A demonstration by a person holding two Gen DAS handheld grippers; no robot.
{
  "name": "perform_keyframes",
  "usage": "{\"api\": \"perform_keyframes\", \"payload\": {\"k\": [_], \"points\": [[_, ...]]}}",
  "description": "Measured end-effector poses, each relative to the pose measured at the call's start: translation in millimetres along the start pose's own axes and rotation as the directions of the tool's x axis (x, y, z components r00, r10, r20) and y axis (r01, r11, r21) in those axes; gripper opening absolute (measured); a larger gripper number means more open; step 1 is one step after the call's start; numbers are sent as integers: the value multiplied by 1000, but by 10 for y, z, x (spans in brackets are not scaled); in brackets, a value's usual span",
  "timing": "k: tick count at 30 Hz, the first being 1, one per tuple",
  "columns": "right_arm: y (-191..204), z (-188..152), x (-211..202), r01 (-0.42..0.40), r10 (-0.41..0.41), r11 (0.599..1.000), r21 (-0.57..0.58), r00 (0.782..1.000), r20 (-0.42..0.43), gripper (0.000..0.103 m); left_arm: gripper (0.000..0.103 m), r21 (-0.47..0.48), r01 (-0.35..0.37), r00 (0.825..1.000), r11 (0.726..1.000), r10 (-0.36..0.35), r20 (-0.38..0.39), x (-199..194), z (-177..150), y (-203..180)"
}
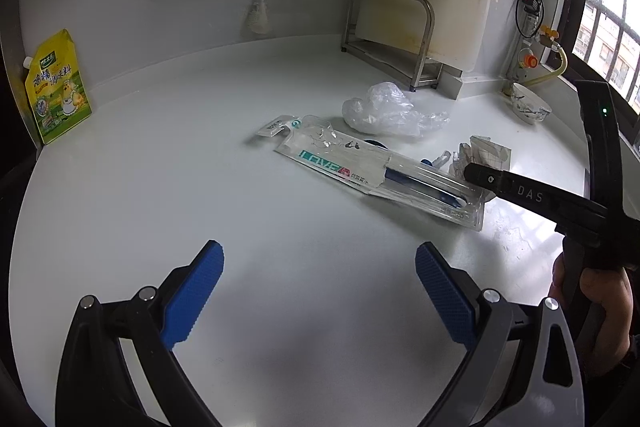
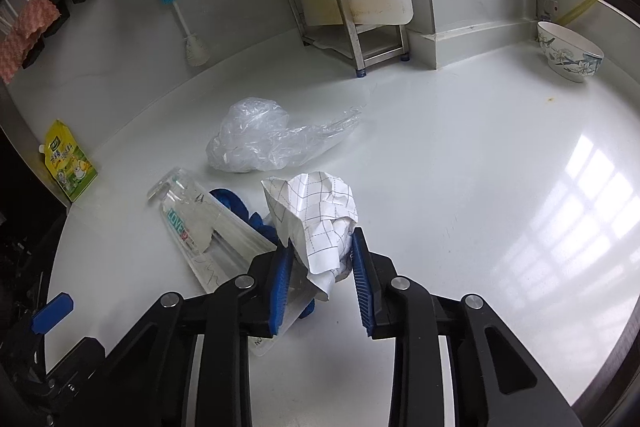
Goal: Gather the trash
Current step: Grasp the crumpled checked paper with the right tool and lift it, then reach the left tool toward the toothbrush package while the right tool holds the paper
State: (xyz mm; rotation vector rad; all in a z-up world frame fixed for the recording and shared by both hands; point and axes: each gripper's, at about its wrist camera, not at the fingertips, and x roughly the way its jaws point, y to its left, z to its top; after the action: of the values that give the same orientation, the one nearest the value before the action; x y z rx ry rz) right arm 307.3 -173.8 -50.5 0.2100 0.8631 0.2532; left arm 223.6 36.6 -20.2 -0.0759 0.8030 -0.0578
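A crumpled white checked paper sits between the blue pads of my right gripper, which is closed around it on the white counter; the paper also shows in the left wrist view. A clear toothbrush package lies beside it, also in the right wrist view. A crumpled clear plastic bag lies farther back, also in the right wrist view. My left gripper is open and empty, low over the counter short of the package.
A yellow seasoning pouch leans at the left wall. A steel rack with a cutting board stands at the back. A patterned bowl sits at the right by a gas hose. A bottle brush hangs on the wall.
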Motion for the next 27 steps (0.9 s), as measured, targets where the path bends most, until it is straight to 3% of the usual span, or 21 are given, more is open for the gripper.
{"api": "perform_keyframes", "payload": {"k": [14, 21, 27], "points": [[261, -769, -688, -141, 140, 988, 65, 990, 19, 27, 95, -50, -5, 1000, 999, 4, -14, -134, -142, 104], [-77, -889, -1016, -103, 89, 984, 147, 991, 95, 27, 95, -78, -37, 999, 996, 35, -19, -60, -59, -6], [-313, -907, -1207, -41, 19, 988, 152, 989, 146, 27, 95, -95, -53, 998, 994, 50, -28, 120, 111, -262]]}}
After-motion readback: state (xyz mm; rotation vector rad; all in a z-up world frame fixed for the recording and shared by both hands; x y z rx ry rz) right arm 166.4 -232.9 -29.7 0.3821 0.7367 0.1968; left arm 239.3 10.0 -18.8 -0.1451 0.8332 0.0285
